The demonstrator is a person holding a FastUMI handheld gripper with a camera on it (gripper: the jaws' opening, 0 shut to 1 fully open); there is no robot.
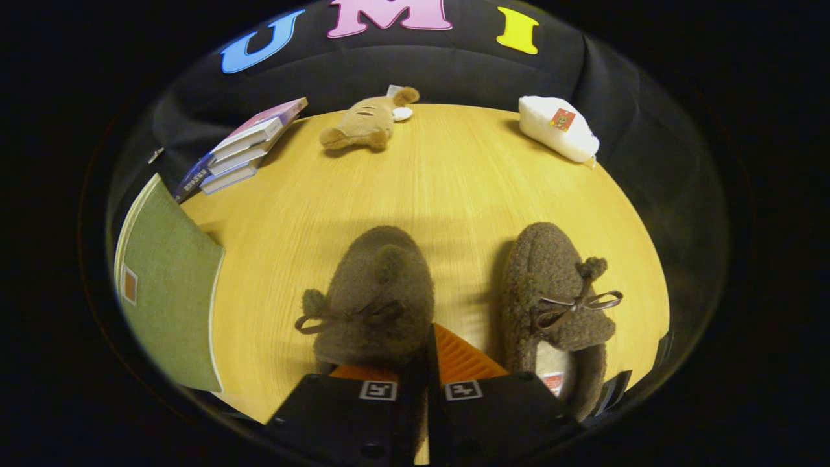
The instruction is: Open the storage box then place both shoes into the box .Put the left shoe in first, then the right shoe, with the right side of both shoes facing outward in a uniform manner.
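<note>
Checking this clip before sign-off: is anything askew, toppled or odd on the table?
The plush toy lies on its side and the books are stacked unevenly. Both slippers sit upright, side by side. The gripper is shut beside the left one.

Gripper [425, 353]: fingers close together; whether they pinch the left shoe's [376, 295] heel edge cannot be told, the heel being hidden behind them.
Right shoe [557, 292], right of the fingers: heel cut off by the gripper body.
Green box [172, 292], far left: near end cut off.
Book stack [243, 152], beyond: titles too small to read.
</note>
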